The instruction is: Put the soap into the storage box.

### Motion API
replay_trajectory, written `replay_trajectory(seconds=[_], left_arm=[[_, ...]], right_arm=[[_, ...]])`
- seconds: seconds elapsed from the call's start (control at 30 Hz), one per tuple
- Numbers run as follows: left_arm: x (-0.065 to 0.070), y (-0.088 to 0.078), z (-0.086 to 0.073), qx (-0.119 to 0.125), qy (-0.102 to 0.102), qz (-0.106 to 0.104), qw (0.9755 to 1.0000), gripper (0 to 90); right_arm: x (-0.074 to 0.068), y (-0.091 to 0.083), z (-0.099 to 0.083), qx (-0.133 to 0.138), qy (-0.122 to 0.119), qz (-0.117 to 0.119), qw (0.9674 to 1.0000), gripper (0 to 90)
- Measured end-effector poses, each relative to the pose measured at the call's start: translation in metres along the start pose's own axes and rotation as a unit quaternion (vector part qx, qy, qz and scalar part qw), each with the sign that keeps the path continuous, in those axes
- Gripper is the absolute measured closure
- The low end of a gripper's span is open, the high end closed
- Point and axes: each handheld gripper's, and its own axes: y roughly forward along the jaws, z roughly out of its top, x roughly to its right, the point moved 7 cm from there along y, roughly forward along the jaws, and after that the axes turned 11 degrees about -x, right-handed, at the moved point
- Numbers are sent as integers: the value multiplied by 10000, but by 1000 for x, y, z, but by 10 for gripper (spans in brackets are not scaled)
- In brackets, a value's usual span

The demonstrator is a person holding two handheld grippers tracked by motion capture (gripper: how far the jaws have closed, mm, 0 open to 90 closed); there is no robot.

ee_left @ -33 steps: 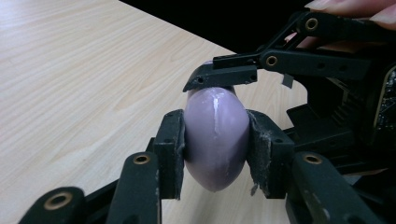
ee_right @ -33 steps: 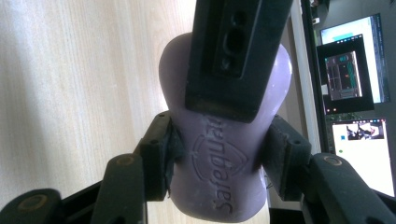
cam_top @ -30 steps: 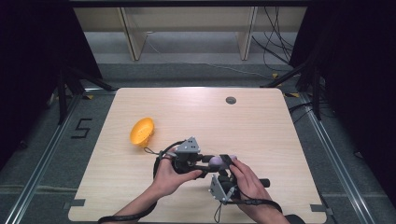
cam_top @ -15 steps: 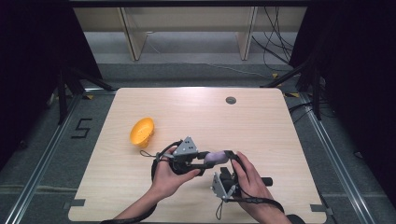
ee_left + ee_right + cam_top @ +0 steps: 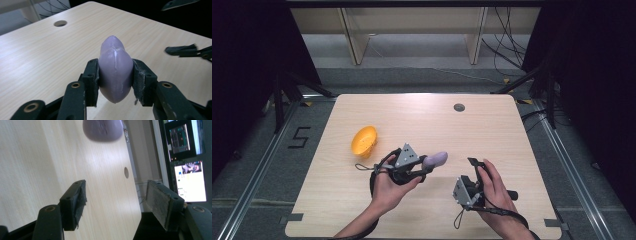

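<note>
Eggplant (image 5: 115, 67) sits clamped in the level left gripper (image 5: 428, 165) above the counter (image 5: 512, 145); right gripper (image 5: 116, 202) fingers, just opened, hold nothing.

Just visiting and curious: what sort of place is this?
Probably a lab set up for recording handling tasks. A bare wooden table stands amid dark curtains, cables trail over the floor behind it, and computer screens glow off to one side.

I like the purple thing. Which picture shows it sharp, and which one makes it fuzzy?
Left gripper view: the purple lump is sharp and evenly lit. Right gripper view: it is blurred, cut by the top edge. High view: small, soft.
</note>
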Motion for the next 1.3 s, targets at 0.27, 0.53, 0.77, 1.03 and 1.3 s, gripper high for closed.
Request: replay_trajectory(seconds=[0.27, 0.53, 0.77, 1.03, 1.3], left_arm=[[-12, -8, -1, 268, -279, 427, 9983, 591], [-23, -17, -8, 470, -403, 993, 9931, 591], [-34, -26, -15, 577, -462, 1429, 9870, 591], [-48, -32, -28, 622, -811, 1659, 9808, 591], [-61, -39, -37, 629, -909, 2042, 9727, 591]], right_arm=[[6, 0, -15, 7, 335, 83, 9994, 347], [7, 0, -28, -86, 608, 165, 9980, 347], [10, 1, -29, -68, 557, 163, 9983, 347], [10, 3, -30, -60, 622, 169, 9979, 348], [8, 2, -29, -94, 742, 231, 9969, 348]])
